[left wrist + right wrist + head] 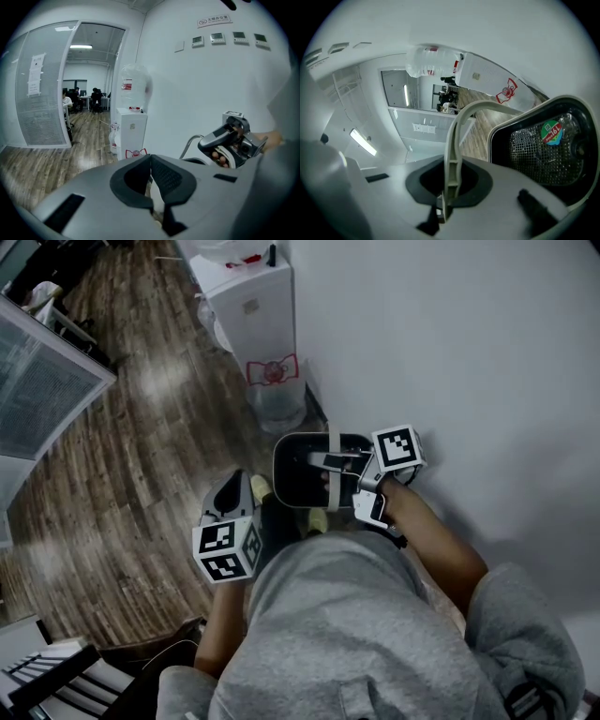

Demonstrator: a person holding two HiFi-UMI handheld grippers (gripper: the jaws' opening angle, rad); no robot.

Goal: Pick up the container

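Two tongs in view. Right tongs [449, 187] clamped on grey handle [452, 140] of container [277, 470]; container just ahead of right tongs, beside white wall [450, 352]. Left tongs [151, 164] pressed together, empty, left of container. Wood-plank floor [141, 456] beneath. Water dispenser [253, 306] farther ahead against wall; glass partition [37, 381] far left.

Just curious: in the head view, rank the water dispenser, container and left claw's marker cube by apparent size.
Largest: water dispenser.
Then the container.
Smallest: left claw's marker cube, though nearest the camera.
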